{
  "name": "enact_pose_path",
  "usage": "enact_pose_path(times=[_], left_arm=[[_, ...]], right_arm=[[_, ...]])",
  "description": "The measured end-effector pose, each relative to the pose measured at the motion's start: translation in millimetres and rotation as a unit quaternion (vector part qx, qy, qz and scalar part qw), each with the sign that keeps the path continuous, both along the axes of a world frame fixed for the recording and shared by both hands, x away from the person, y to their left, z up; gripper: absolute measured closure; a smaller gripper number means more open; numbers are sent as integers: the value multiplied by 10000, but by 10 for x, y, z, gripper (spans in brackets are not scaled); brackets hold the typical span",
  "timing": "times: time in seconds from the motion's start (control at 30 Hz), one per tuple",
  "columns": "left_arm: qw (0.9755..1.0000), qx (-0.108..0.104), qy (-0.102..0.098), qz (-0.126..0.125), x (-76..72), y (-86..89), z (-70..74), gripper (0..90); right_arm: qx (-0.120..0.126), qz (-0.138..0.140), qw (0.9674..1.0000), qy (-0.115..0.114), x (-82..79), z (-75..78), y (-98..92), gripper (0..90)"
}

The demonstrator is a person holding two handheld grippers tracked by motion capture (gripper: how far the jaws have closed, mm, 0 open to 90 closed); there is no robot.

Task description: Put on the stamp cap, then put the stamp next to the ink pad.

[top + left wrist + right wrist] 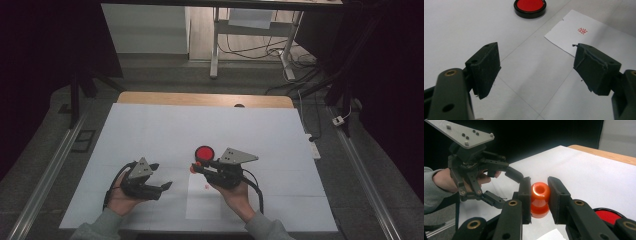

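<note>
My right gripper [539, 195] is clamped on the orange stamp [539, 199], pads pressed to both its sides, hollow top facing up. My left gripper [162, 177] sits at about nine o'clock from it, well apart, its jaws spread wide with nothing between them. Past the left jaws, at one o'clock, lies the white paper [594, 37] bearing a small red mark [582, 30]. Farther off at twelve o'clock rests the red ink pad [530, 7] in its black rim, on the white table [150, 135], just beside my right gripper
</note>
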State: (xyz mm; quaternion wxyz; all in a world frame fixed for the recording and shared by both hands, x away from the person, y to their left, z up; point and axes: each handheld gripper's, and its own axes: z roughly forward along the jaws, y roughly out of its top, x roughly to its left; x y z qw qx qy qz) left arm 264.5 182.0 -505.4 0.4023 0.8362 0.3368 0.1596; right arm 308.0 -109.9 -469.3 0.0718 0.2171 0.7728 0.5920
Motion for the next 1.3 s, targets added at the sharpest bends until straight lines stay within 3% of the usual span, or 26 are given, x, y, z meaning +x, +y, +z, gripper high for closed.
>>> enact_pose_path(times=[0.37, 1.3], left_arm=[[9999, -50, 21, 132, -2, 77, -21, 213], [9998, -63, 19, 167, -22, 113, -22, 214]], right_arm=[[39, -164, 9998, -52, 40, 50, -110, 727], [162, -633, 9977, -196, 191, 182, -435, 726]])
